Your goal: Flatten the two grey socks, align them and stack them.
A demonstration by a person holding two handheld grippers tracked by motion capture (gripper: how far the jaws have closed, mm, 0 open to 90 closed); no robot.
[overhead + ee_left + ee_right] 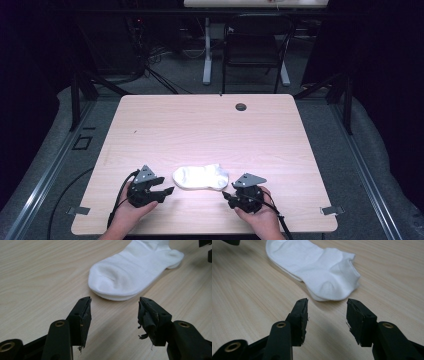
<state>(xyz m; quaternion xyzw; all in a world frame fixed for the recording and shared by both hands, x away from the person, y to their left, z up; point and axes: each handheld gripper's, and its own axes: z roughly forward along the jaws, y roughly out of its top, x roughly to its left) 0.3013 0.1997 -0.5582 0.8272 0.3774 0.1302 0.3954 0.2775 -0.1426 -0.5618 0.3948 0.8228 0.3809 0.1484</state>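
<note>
A pair of white ankle socks lies stacked flat on the light wooden table, near its front edge. My left gripper rests just left of the toe end, jaws wide apart with nothing between them. My right gripper sits just right of the heel and cuff end, also open and empty. Both grippers point at the socks from a short gap and do not touch them. A hand holds each gripper from below.
A round cable hole is set near the table's far edge. A dark chair and a white desk leg stand beyond the table. Metal brackets stick out at the front corners. Bare wood stretches behind the socks.
</note>
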